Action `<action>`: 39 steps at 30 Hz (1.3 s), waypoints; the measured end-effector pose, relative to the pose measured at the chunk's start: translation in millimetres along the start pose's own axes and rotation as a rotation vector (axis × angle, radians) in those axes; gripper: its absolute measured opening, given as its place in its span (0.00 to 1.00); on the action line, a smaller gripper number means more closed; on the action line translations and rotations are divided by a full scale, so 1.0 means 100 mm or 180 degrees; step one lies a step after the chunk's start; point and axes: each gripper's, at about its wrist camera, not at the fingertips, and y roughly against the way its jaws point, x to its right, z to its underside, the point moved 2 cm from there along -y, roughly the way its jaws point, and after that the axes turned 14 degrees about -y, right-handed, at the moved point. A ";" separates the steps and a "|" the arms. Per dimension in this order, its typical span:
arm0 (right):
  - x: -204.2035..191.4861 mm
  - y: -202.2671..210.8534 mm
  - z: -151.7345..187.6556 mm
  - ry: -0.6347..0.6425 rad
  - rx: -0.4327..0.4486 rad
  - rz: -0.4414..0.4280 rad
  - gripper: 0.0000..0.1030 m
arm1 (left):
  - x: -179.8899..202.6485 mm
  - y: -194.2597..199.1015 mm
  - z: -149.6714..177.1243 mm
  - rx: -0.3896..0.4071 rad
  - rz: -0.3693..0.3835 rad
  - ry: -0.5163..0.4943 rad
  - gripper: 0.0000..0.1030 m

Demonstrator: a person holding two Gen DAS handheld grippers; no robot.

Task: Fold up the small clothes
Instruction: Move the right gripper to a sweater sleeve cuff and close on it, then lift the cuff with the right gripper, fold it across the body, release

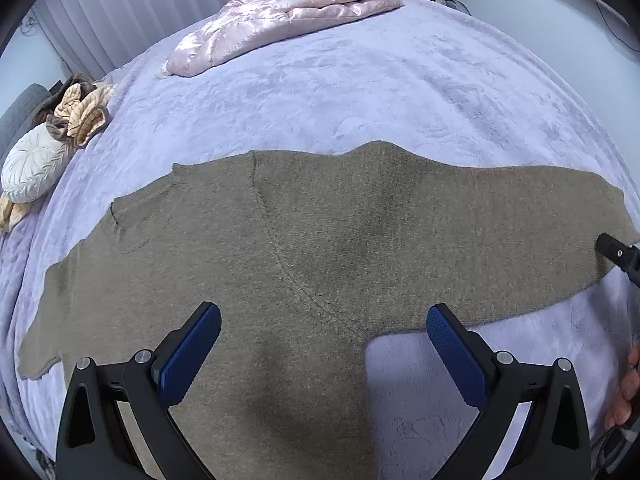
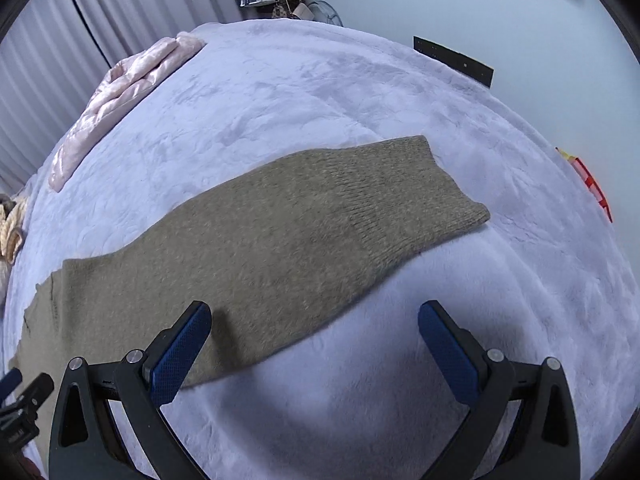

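An olive-brown knit sweater [image 1: 320,232] lies flat on the lavender bed cover, sleeves spread to both sides. My left gripper [image 1: 324,320] hovers open over the sweater's body near its lower edge, nothing between its blue pads. In the right wrist view one sleeve [image 2: 288,236] stretches away to its ribbed cuff [image 2: 420,184]. My right gripper [image 2: 314,316] stands open just above the sleeve's near edge, its left finger over the knit, its right finger over bare cover. The right gripper's tip [image 1: 618,254] shows at the right edge of the left wrist view.
A folded pink quilt [image 1: 280,20] lies at the far side of the bed. A white round cushion [image 1: 34,164] and crumpled peach and brown clothes [image 1: 80,108] sit at the left edge. Lavender bed cover [image 2: 400,380] spreads all around. A hand [image 1: 628,392] shows at right.
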 end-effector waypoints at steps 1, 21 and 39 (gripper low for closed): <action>0.01 -0.03 -0.05 -0.0019 0.0012 -0.0016 1.00 | 0.02 -0.04 -0.02 -0.0012 -0.0007 -0.0010 1.00; 0.14 0.35 -0.36 -0.0053 0.0528 -0.1019 0.07 | 0.05 -0.43 -0.20 -0.0125 0.0007 0.0127 1.00; 0.13 0.93 -0.16 -0.0071 0.0851 -0.0681 0.07 | -0.50 -0.30 0.10 -0.0144 0.0164 0.0427 1.00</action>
